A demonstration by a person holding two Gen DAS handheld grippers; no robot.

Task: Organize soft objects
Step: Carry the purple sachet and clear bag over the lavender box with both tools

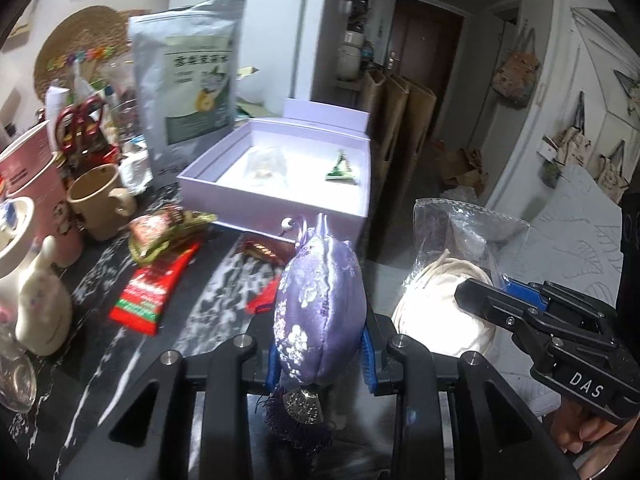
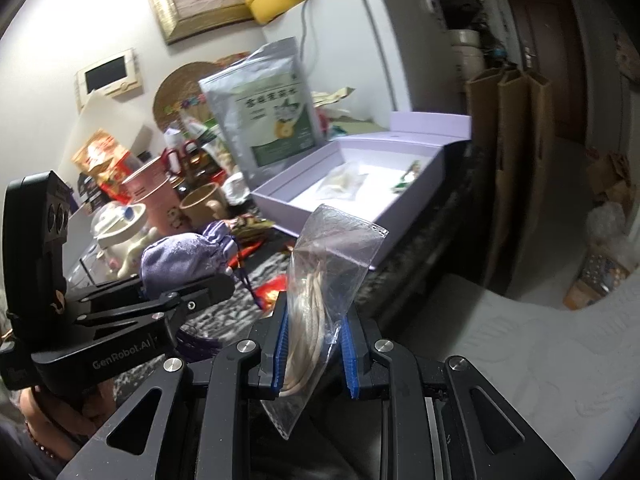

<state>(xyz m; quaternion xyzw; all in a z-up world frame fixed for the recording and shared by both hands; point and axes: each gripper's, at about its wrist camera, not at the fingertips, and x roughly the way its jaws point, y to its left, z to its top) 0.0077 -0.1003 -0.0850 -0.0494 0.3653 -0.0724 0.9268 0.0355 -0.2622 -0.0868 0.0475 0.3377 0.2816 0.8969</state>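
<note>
Clamped in left gripper (image 1: 320, 344): purple embroidered satin sachet (image 1: 318, 300). Clamped in right gripper (image 2: 314, 348): clear plastic bag of cream cord (image 2: 320, 280). Both not yet in open lilac cardboard box (image 1: 256, 196), already holding two small items.

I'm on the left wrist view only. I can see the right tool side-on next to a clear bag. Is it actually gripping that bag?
Observer: Yes. The right tool has its blue pads closed on the clear bag, with the cream cord coil between them.
Operator: Does any of the bag stick out behind the pads?
Observer: A clear corner hangs below them, toward the camera.
Operator: What's on the wall left of the woven mat?
Observer: A cream wall panel with a dark screen.
</note>
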